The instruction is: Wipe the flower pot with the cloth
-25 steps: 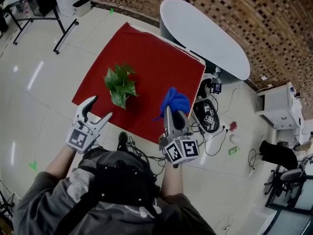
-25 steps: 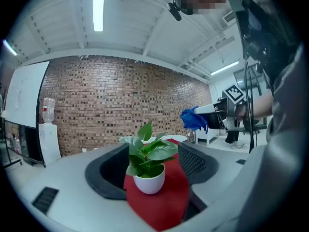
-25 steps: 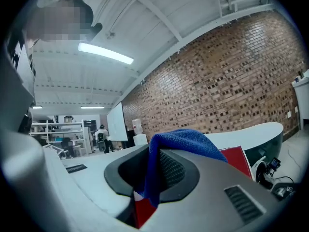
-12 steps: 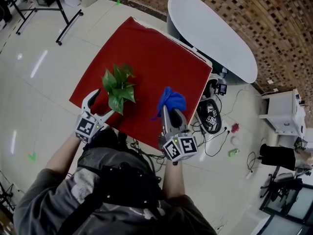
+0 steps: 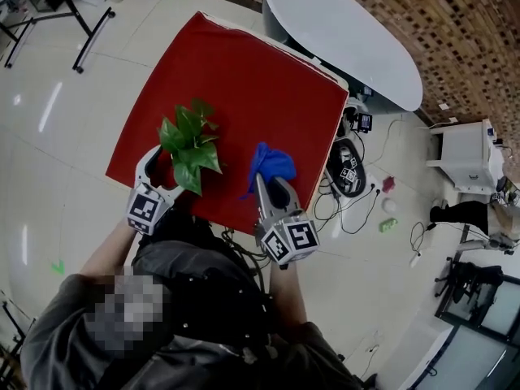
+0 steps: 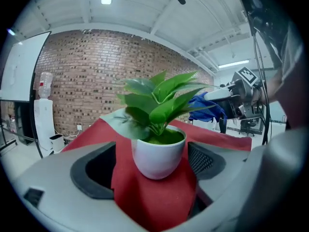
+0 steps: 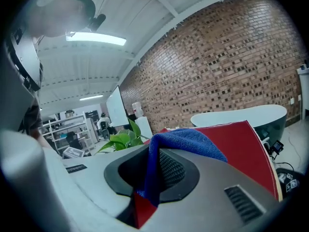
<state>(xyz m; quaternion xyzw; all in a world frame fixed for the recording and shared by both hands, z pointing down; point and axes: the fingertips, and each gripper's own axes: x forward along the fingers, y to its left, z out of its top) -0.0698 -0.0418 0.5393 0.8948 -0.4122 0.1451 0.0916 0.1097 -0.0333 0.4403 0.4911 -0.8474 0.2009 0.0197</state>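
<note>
We see the white flower pot [image 6: 158,153] near the front edge of the red table cover [image 5: 244,80]. It now sits between the jaws of our left gripper [image 5: 165,175], which hung short of the plant a second ago. Pale tiled floor [image 5: 65,136] and a brick wall [image 5: 455,15] surround the table. The left jaws are opening wide, pads clear of the pot. Our right gripper [image 5: 270,187] clamps the blue cloth [image 5: 270,163] near the leaves.

The red-covered table [image 5: 244,71] bears a white flower pot [image 6: 158,153] near the person's edge.
</note>
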